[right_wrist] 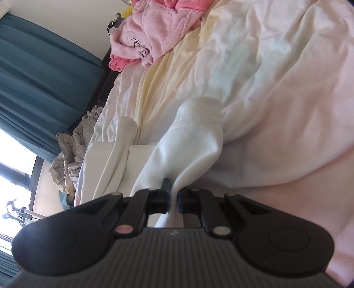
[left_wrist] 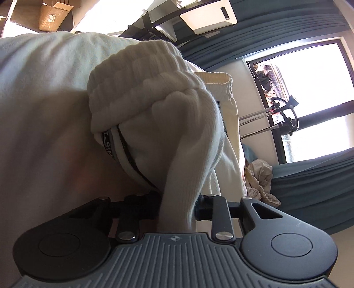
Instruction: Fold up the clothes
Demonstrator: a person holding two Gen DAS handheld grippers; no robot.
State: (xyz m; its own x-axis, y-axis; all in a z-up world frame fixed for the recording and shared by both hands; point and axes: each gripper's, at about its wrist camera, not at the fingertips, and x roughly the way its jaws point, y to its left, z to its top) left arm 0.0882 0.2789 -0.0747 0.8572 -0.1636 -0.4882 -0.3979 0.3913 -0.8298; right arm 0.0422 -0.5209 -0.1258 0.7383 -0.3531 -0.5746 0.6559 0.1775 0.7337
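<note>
A white knit garment (left_wrist: 137, 115) with ribbed cuffs and a printed inner band fills the left wrist view. My left gripper (left_wrist: 177, 206) is shut on a ribbed fold of it, and the cloth bunches right above the jaws. In the right wrist view my right gripper (right_wrist: 173, 198) is shut on a white ribbed cuff end (right_wrist: 194, 137) of the garment, held over the bed. The rest of the white garment (right_wrist: 115, 150) lies on the sheet to the left.
A pale crumpled bed sheet (right_wrist: 265, 77) covers the bed. A pink fleece garment (right_wrist: 150, 33) lies at its far end. A grey crumpled cloth (right_wrist: 70, 152) sits by the teal curtain (right_wrist: 44, 77). A window (left_wrist: 309, 93) and a cardboard box (left_wrist: 55, 15) show beyond.
</note>
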